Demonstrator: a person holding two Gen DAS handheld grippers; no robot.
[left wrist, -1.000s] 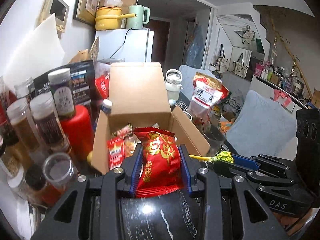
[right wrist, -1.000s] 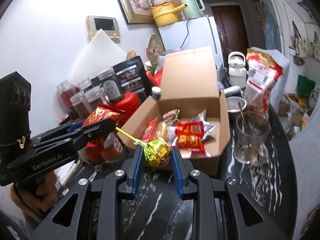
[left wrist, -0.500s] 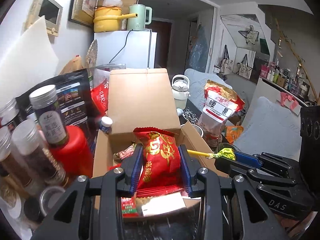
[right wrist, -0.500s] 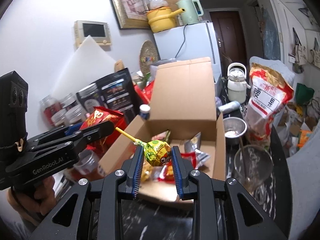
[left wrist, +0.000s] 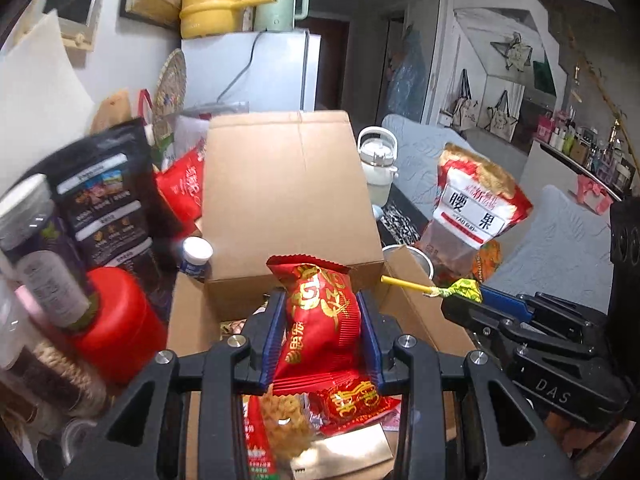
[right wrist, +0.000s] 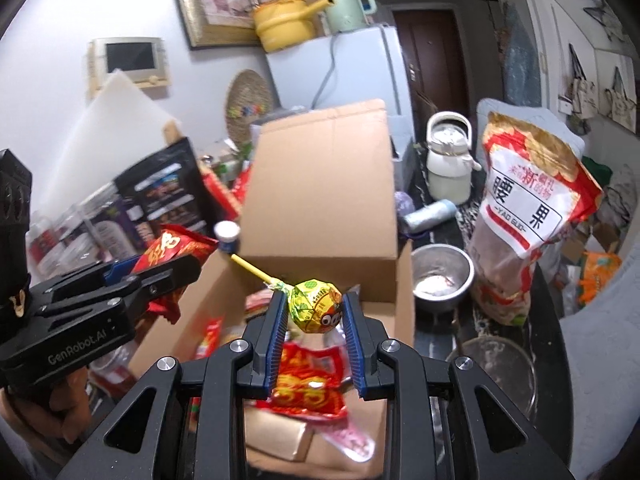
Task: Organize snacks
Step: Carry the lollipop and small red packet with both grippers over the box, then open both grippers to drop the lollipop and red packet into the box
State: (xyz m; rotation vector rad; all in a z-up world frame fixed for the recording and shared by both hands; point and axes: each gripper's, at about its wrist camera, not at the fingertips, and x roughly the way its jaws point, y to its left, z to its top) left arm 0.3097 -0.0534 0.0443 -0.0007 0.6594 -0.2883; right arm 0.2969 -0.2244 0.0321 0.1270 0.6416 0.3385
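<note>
My left gripper is shut on a red snack packet with gold print, held over the open cardboard box. My right gripper is shut on a yellow-green wrapped lollipop, its yellow stick pointing up to the left, also above the box. Inside the box lie several red and gold snack packets. In the right wrist view the left gripper appears at the left with the red packet. The left wrist view shows the right gripper at the right with the lollipop.
Spice jars and a red canister crowd the box's left side beside a black pouch. To the right stand a big cashew bag, a steel bowl, a glass bowl and a white kettle. A person's hand holds the left gripper.
Both grippers have moved forward from the table in front of the box to over its open inside. Each keeps hold of its snack.
</note>
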